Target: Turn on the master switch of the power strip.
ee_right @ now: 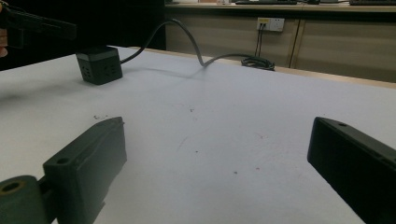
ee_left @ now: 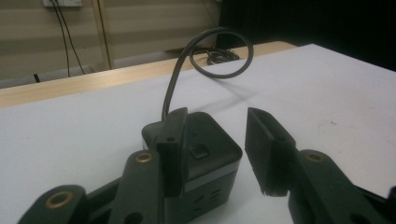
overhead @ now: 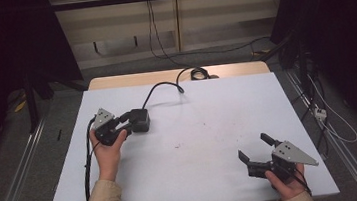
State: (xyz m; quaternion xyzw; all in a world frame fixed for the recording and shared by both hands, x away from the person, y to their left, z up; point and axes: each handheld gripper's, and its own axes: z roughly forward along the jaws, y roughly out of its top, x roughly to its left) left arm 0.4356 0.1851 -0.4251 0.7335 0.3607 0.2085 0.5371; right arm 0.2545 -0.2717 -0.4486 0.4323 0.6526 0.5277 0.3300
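Left gripper (overhead: 127,123) is held at the left-middle of the white table (overhead: 209,127), jaws spread wide, nothing clamped. In the left gripper view (ee_left: 212,154) one jaw is seen lying against the top left edge of a black cube power adapter (ee_left: 205,158); the other jaw stands clear of the cube's right side, a gap of table visible between them. Whether the near jaw is actually pressing the cube cannot be told. In the high view the cube (overhead: 140,120) sits just beyond the jaw tips, touching or nearly so.

A small button or switch is visible on the cube's top face, a pale band around its side, socket slots on the near face. A black cable (overhead: 162,87) is routed from the cube's far side, arched up off the table, looped, and run to a coil (overhead: 196,73) at the far edge on the wooden strip (overhead: 179,75).

Right gripper (overhead: 256,151) is held at the near right corner of the table, well apart from the cube, jaws wide, empty. In the right gripper view (ee_right: 217,158) bare table with small dark specks is seen between its jaws; the cube (ee_right: 99,64) sits far off at upper left, cable (ee_right: 187,42) trailing right. A wall socket (ee_right: 271,24) with two plugged leads is visible behind.
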